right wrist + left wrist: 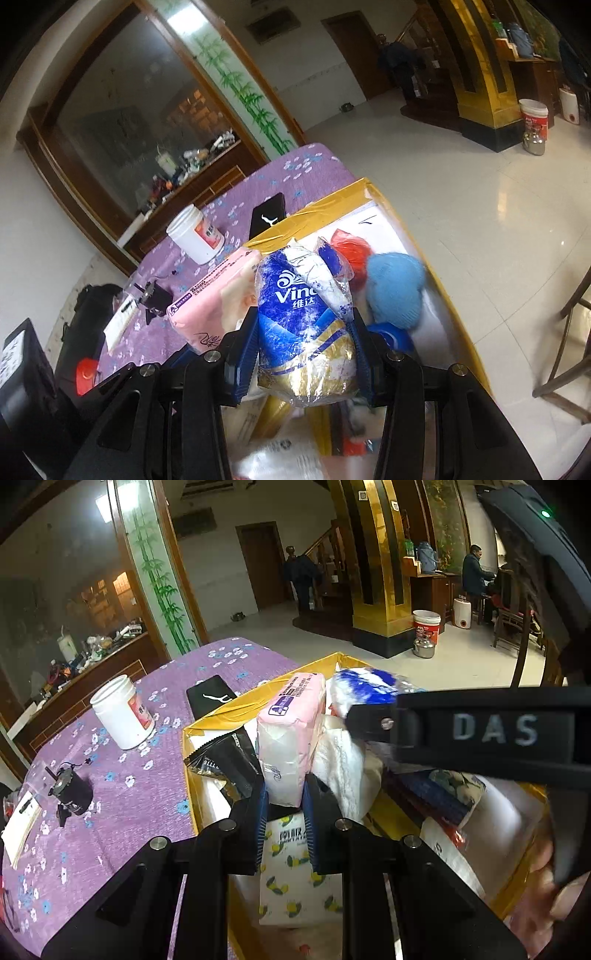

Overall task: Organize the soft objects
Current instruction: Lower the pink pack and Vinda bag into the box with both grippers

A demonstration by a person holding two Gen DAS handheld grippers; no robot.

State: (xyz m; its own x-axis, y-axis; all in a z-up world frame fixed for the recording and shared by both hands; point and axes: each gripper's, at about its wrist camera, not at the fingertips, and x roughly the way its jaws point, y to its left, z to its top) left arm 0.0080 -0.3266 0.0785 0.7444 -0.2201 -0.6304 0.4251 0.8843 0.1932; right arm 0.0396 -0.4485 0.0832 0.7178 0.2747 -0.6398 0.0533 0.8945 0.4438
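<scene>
Left claw (285, 801): jaws clamped on the near end of a pink tissue pack (291, 734), pack standing up and away from the fingers, over the open yellow box (221, 716). Directly under the claw, a white tissue pack with lemon print (295, 878). Left of the claw inside the box, a black foil pouch (225, 757); right of it, crumpled white cloth (343, 768). The other tool's black body crosses the upper right of this view.

Right claw (306, 347): jaws clamped on a blue-and-white wrapped tissue roll (306, 325), held above the same box (369, 195). Pink pack (210, 299) sits just left of this claw, nearly touching the roll. Ahead and right in the box: a light blue knit item (397, 291), something red (351, 251) behind it.

Further left on the purple flowered tablecloth (122, 812): white jar (122, 712), flat black box (210, 698).
</scene>
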